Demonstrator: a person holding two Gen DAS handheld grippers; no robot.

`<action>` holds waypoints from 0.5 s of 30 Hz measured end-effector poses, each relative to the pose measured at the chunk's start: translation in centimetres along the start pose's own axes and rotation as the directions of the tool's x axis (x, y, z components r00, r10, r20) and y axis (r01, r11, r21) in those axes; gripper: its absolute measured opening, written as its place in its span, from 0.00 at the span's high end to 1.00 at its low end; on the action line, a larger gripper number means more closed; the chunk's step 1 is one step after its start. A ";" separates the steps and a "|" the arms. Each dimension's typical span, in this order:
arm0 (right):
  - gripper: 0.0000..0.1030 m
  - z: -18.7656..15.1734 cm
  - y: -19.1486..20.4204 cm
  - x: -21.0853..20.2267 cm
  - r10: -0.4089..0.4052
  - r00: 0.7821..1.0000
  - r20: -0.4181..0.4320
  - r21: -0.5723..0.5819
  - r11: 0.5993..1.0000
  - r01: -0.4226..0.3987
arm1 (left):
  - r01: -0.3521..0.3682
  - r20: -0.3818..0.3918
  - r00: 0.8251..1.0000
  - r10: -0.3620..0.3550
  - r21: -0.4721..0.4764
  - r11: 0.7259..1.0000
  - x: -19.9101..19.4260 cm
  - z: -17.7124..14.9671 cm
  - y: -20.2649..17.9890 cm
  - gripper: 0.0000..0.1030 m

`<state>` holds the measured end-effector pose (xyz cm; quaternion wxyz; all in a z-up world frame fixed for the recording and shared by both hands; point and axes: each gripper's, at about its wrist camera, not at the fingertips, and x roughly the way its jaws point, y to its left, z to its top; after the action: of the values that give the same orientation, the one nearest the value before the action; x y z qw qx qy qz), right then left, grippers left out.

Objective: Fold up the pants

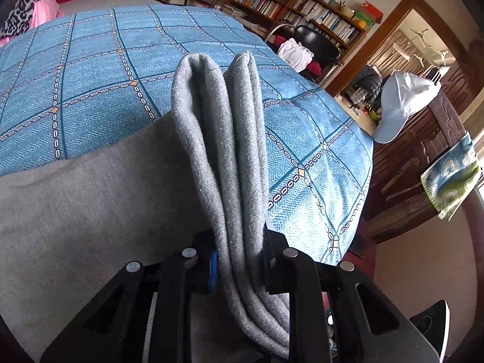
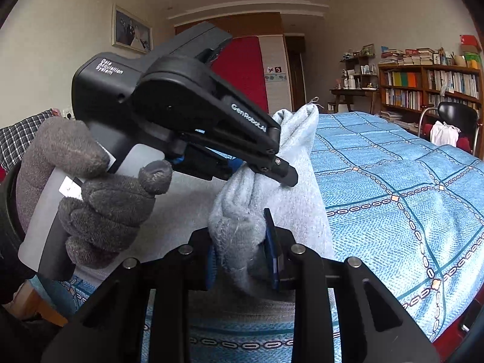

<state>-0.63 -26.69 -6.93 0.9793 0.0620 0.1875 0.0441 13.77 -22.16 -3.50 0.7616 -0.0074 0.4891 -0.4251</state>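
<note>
The grey pants [image 1: 224,157] are gathered into a thick, layered bundle held up above the bed [image 1: 90,90], and both tools have hold of the same end of it. The left tool [image 1: 239,269] is clamped on the stacked folds: in its own view the layers run straight out between the two pads and away from the camera, with rounded fold edges at the far end and the rest of the grey fabric spreading left across the blue checked bedspread. The right tool [image 2: 242,260] is clamped on a bunched part of the same cloth just below; from its view the left tool [image 2: 281,172], gripped by a gloved hand [image 2: 90,193], pinches the fabric higher up, and a loose corner with a stray thread pokes up above that pinch.

So the two grips sit close together, almost one above the other, and the bundle's long axis runs from the right tool up past the left one, toward the far side of the bed. Open bedspread lies to the right of the bundle in both views. Neither hand is clearly nearer that bedspread, so the likely next step, laying the fold down, would probably take both moving together.
</note>
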 end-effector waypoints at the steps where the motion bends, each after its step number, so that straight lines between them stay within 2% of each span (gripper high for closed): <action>1: 0.62 0.0 0.1 -0.2 0.004 1.000 0.005 0.002 1.000 -0.004 | -0.003 0.013 1.000 0.003 0.004 1.000 -0.4 -0.1 0.0 0.82; 3: 0.56 0.0 0.5 -0.4 0.004 1.000 0.012 -0.006 1.000 -0.004 | -0.006 0.034 0.999 0.006 0.009 1.000 -1.4 -0.3 0.2 0.82; 5: 0.46 -0.1 0.8 -0.6 0.010 1.000 0.013 -0.015 1.000 -0.010 | -0.011 0.050 0.999 0.011 0.008 1.000 -2.2 -0.4 0.5 0.82; 10: 0.44 -0.1 1.7 -1.2 0.060 0.998 -0.002 -0.037 0.997 -0.060 | -0.027 0.098 0.995 0.026 0.013 1.000 -4.7 -1.0 1.2 0.82; 13: 0.44 0.2 2.0 -1.5 0.153 0.988 -0.025 -0.027 0.988 -0.154 | -0.044 0.123 0.991 0.043 0.008 0.999 -6.6 -1.7 2.2 0.83; 15: 0.43 0.4 2.3 -1.7 0.229 0.973 -0.042 -0.016 0.973 -0.230 | -0.059 0.141 0.988 0.058 -0.001 0.998 -8.0 -2.3 3.3 0.83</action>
<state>-2.16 -24.68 -5.65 0.9643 0.0724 0.1983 0.1601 12.88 -13.82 -0.21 0.8064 -0.0219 0.4335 -0.4017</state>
